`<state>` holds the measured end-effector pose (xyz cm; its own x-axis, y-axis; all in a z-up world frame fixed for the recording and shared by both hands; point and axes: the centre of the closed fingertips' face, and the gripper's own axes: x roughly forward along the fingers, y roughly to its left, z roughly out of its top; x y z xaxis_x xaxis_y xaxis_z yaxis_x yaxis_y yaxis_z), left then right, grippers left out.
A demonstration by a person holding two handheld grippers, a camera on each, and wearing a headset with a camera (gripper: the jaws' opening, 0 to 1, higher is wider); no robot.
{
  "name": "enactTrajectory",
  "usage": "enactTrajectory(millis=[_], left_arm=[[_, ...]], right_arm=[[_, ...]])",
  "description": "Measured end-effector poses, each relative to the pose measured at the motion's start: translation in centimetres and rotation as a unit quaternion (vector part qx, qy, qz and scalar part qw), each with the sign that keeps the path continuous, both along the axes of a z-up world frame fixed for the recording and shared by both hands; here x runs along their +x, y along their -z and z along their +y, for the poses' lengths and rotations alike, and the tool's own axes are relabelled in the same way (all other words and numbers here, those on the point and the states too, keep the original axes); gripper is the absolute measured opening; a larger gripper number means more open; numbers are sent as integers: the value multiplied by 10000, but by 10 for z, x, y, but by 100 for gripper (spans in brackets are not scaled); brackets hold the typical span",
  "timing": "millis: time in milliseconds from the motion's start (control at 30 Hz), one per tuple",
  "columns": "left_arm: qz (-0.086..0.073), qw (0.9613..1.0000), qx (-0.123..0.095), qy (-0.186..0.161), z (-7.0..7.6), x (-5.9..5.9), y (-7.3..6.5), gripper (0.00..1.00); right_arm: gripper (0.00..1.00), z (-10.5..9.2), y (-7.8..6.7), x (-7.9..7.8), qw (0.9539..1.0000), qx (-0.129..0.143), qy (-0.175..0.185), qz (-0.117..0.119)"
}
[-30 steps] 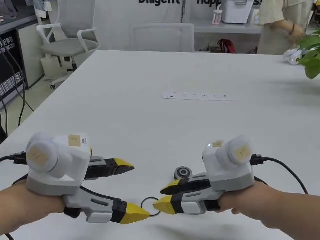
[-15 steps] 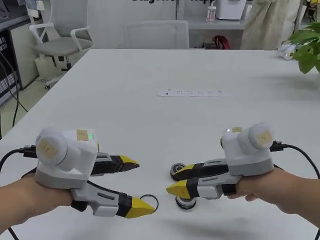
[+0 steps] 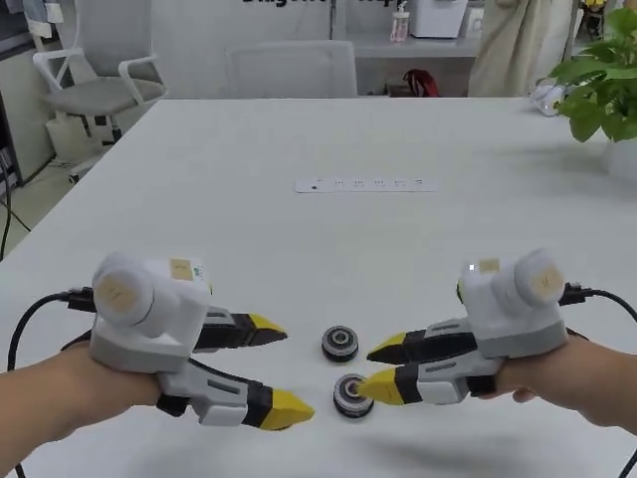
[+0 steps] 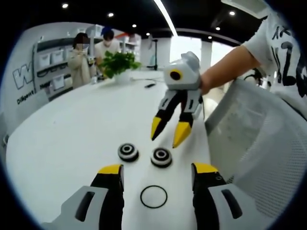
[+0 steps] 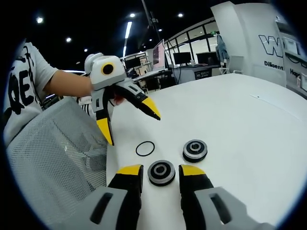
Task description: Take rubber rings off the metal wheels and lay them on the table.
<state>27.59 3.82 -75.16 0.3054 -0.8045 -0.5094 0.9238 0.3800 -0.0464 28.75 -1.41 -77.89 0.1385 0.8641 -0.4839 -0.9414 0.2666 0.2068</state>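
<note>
Two small metal wheels with dark outer bands lie on the white table [image 3: 299, 249], one farther away [image 3: 339, 344] and one nearer [image 3: 350, 394]. My left gripper [image 3: 281, 366] is open to their left. My right gripper [image 3: 378, 368] is open to their right, its tips beside the nearer wheel. In the left gripper view a loose black rubber ring [image 4: 154, 196] lies flat between my left gripper's [image 4: 157, 169] jaws, with both wheels [image 4: 128, 152] [image 4: 161, 157] and the right gripper [image 4: 168, 133] beyond. In the right gripper view one wheel [image 5: 161, 172] sits between the jaw tips of my right gripper [image 5: 160, 169], and the ring [image 5: 145, 148] is farther off.
A white power strip [image 3: 365, 184] is set into the table's middle. A green plant [image 3: 597, 95] stands at the far right. Chairs [image 3: 289, 68] line the far edge, with a person [image 3: 508, 45] behind. A mesh chair back [image 5: 53, 158] is close to me.
My right gripper has drawn back to the right, away from the ring, uncovering a second wheel. The ring stays on the table. The head camera has shifted.
</note>
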Motion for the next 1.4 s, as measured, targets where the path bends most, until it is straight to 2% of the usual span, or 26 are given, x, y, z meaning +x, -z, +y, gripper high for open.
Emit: enactTrajectory(millis=[200, 300, 533, 667, 933, 1067, 1400], left_arm=[[75, 9999, 81, 49, -5, 1, 8, 54], [165, 9998, 75, 72, -9, 1, 10, 52], [261, 9995, 51, 139, -20, 2, 14, 48], [331, 9992, 125, 192, -26, 2, 21, 45], [397, 9987, 174, 265, -35, 1, 27, 38], [433, 9987, 126, 236, -39, 2, 26, 36], [363, 9985, 236, 346, -51, 1, 31, 26]], right_arm=[[24, -6, 14, -1, 9997, -227, -50, -61], [22, -7, 19, -2, 9994, -331, -81, -92], [19, -5, 26, -7, 9989, -434, -152, -108], [17, -5, 29, -6, 9986, -493, -150, -149], [14, -5, 30, -6, 9987, -483, -117, -123], [13, -4, 30, -6, 9988, -463, -107, -118], [11, -6, 31, -5, 9989, -455, -90, -113]])
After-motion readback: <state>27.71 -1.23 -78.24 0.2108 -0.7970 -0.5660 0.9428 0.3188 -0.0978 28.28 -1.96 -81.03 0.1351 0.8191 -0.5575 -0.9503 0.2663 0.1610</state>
